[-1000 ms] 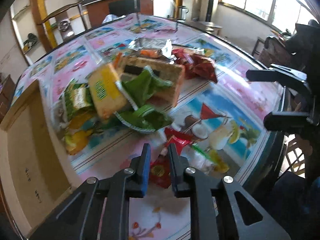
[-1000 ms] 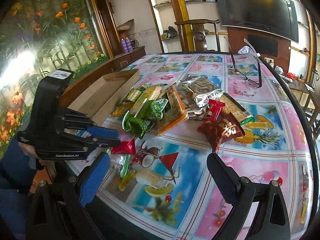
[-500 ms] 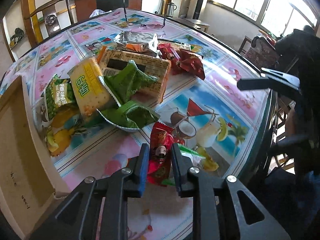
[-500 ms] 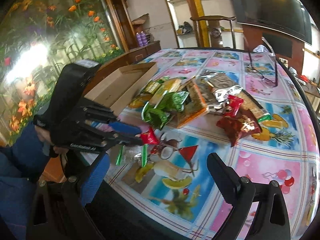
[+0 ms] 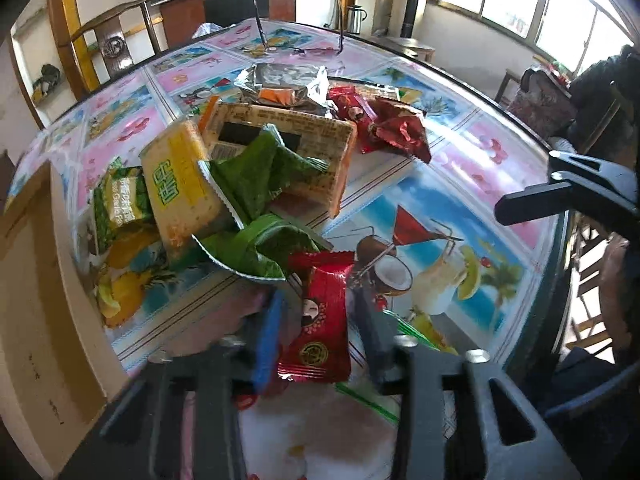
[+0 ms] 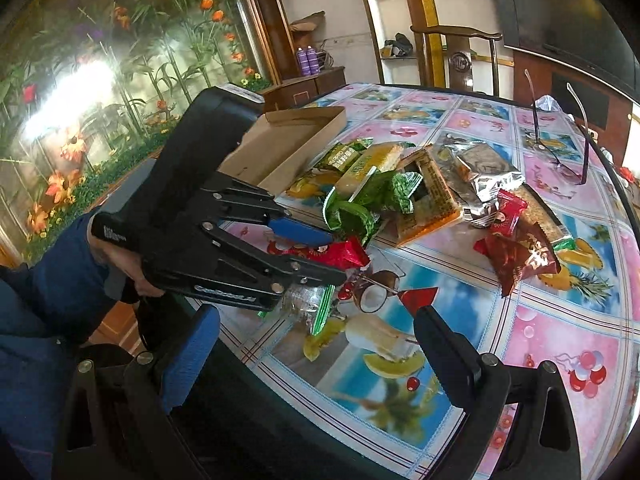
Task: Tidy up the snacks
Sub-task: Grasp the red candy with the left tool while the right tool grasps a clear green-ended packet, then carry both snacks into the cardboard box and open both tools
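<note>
Your left gripper (image 5: pixel 318 320) has its jaws spread, and the red candy packet (image 5: pixel 320 320) lies between them; the blur hides whether a pad touches it. Your right gripper (image 6: pixel 316 348) is wide open at the table (image 6: pixel 560 344) edge, holding nothing. Farther, the snack pile (image 5: pixel 256 172) lies beside the cardboard box (image 6: pixel 288 140).

Sunlit windows (image 5: pixel 516 4), floral wall mural (image 6: pixel 100 64), wooden chair (image 6: pixel 456 60), dark TV (image 6: pixel 560 12), shelves w/ clutter (image 6: pixel 400 46)
</note>
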`<state>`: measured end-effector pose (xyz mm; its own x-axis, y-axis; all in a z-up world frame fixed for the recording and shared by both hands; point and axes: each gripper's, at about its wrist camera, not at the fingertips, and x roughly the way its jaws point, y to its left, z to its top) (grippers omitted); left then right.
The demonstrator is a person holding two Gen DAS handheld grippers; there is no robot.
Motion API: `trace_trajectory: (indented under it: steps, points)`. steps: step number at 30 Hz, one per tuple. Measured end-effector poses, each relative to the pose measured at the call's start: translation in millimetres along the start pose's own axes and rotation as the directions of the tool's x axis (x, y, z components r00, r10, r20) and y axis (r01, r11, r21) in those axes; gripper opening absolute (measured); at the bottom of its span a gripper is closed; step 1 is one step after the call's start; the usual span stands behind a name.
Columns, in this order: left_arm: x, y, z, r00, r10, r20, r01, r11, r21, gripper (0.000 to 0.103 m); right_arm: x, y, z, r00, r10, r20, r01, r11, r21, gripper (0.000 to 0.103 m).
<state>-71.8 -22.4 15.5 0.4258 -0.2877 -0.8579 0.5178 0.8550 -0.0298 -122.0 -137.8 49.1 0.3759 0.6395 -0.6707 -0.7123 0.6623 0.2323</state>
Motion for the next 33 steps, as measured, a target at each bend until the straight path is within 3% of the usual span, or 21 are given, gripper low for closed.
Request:
trace_trajectory:
  steps: [7, 12, 19, 21, 22, 26, 33]
  points:
    - [-17.8, 17.4, -9.5, 0.998, -0.035, 0.057, 0.041, 0.994, -0.097, 0.017, 11.1, 6.3, 3.4, 0.999, 0.023, -0.048, -0.026, 0.998, -0.051, 0.095]
    - [-45.8, 35.1, -17.2, 0.992, -0.014, 0.128, 0.036, 0.986, -0.164, 0.017, 36.4, 13.2, 10.8, 0.992, 0.031, -0.126, -0.044, 0.994, -0.102, 0.079]
    - [-58.1, 52.3, -24.7, 0.986, -0.002, 0.167, 0.038, 0.976, -0.215, 0.017, 66.5, 20.5, 18.5, 0.982, -0.014, -0.189, -0.009, 0.993, -0.121, 0.078]
    - [-59.1, 55.8, -26.2, 0.984, -0.002, 0.179, 0.044, 0.973, -0.227, 0.017, 73.9, 22.4, 18.3, 0.978, -0.038, -0.204, 0.013, 0.992, -0.122, 0.071]
    - [-59.0, 56.9, -26.6, 0.983, -0.003, 0.181, 0.045, 0.972, -0.230, 0.017, 78.0, 21.8, 17.1, 0.974, -0.045, -0.221, 0.019, 0.993, -0.117, 0.057]
    - [-58.5, 59.9, -28.3, 0.982, -0.004, 0.190, 0.051, 0.969, -0.241, 0.017, 79.1, 19.3, 17.3, 0.976, -0.068, -0.206, 0.045, 0.993, -0.113, 0.042]
    - [-59.6, 67.3, -31.2, 0.978, -0.003, 0.208, 0.059, 0.963, -0.263, 0.017, 73.3, 21.5, 19.4, 0.980, -0.070, -0.187, 0.050, 0.992, -0.114, 0.039]
